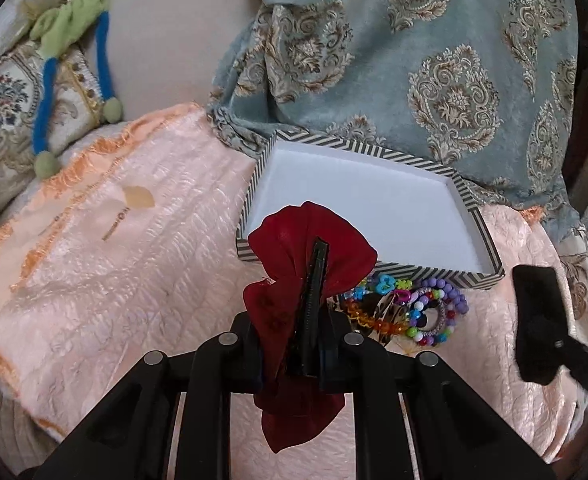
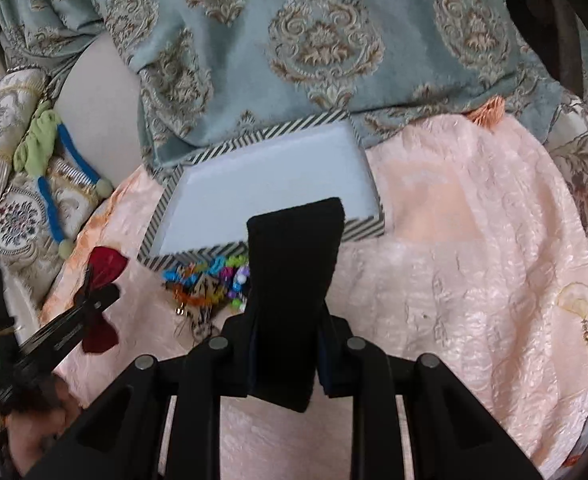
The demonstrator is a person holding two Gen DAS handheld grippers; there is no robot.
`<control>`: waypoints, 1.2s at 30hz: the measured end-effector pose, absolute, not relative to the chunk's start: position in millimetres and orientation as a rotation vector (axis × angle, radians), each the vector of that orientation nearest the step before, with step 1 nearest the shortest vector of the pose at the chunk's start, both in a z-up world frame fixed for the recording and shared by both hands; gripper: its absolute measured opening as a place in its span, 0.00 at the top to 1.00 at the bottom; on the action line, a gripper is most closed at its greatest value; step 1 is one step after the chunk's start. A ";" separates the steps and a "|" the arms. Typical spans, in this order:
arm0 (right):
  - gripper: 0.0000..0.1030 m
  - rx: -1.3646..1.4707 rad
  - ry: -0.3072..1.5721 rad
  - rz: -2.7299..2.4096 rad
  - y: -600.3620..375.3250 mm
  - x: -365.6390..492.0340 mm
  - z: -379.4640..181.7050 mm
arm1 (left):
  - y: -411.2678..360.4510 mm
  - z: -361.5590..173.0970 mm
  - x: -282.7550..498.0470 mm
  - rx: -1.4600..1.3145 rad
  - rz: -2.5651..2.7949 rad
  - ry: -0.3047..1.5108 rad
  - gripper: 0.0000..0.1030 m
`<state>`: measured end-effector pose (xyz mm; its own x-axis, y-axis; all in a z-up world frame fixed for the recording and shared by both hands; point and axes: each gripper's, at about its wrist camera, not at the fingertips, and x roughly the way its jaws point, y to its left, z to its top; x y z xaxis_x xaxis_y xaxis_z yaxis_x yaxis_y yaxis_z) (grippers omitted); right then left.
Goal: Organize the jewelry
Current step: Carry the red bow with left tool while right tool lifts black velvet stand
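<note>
Peach bedspread (image 1: pixel 134 240), blue damask fabric (image 1: pixel 433 60) (draped behind), green-blue toy (image 1: pixel 74 32).

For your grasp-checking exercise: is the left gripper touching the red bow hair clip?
Touching. The left wrist view shows the left gripper shut on the red bow hair clip, its black clip pinched between the fingers.

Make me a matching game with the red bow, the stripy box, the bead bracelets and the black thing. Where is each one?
Things:
1. red bow
2. stripy box
3. bead bracelets
4. black thing

Places:
A. lying on the pink cloth, just in front of the box
B. pinched in the left gripper
C. open, white inside, nothing in it
D. pinched in the right gripper

Pairs: 1-B, 2-C, 3-A, 4-D
</note>
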<state>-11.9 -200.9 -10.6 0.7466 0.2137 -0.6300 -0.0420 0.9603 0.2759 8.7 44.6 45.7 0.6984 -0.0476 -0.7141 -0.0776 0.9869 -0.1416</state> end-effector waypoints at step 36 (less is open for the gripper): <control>0.77 0.277 0.689 0.124 -194.0 147.3 -0.1 | 37.8 34.3 175.0 -0.136 -0.109 0.859 1.00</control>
<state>147.3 -194.0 -0.1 0.7662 0.2036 -0.6095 -0.0215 0.9561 0.2923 175.0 37.8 34.3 0.6485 -0.1501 -0.7462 0.0410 0.9858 -0.1627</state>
